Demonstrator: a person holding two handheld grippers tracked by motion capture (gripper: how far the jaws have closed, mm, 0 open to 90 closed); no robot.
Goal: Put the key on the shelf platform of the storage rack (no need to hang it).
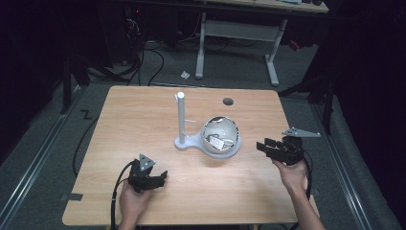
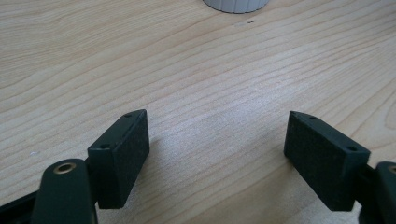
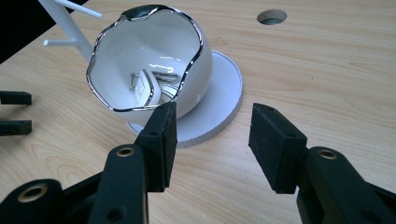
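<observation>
The right gripper (image 1: 262, 145) hovers just right of the white bowl (image 1: 220, 134), its jaws apart with nothing between them, aimed at the bowl's wavy silver rim. The bowl sits tilted on the round base of a white stand (image 1: 182, 120) mid-counter (image 1: 143, 105), small metal pieces inside. The left gripper (image 1: 160, 178) rests low near the counter's front edge, jaws spread wide and empty, well apart from the stand.
</observation>
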